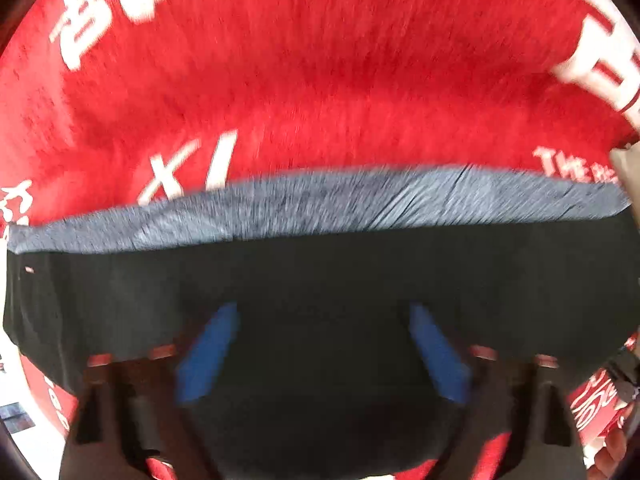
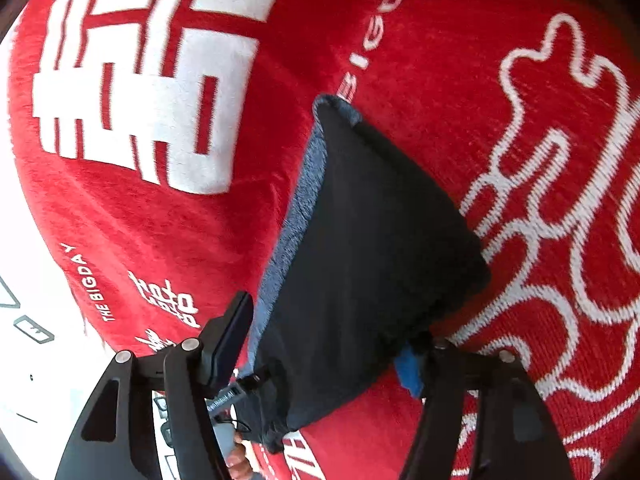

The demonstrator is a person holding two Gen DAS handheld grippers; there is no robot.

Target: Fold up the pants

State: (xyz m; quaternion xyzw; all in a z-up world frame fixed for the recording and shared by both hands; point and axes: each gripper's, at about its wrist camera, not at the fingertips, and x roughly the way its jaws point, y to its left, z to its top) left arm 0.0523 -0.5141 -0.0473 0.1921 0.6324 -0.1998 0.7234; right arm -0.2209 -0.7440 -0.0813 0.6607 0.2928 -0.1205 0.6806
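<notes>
**A:** What do I have around the pants (image 2: pixel 372 248) right now?

**B:** They lie folded on a red plush blanket (image 2: pixel 420 60) with big white characters and outline patterns woven in. From my left wrist view the pants (image 1: pixel 320 280) stretch across the frame, dark fabric with the grey fleecy lining showing as a band along the far edge. The view is motion-blurred.

**A:** Anything I can read?

**B:** On the blanket, "THE BIGDAY" in small white letters in the right wrist view, beside some small script I can't make out. In the left view I only get "THE" before it blurs.

**A:** And my fingers?

**B:** My left gripper (image 1: pixel 320 344) has its blue-padded fingers (image 1: pixel 212 352) spread apart over the dark cloth, nothing pinched between them. My right gripper (image 2: pixel 320 344) is also spread wide, and a corner of the pants sits between its fingers, with one blue pad (image 2: pixel 410 368) right at the cloth's edge; I see no clamp on it.

**A:** Anything in the way?

**B:** A hand (image 2: pixel 240 458) on a grey handle at the bottom of the right view, just beside the pants.
</notes>
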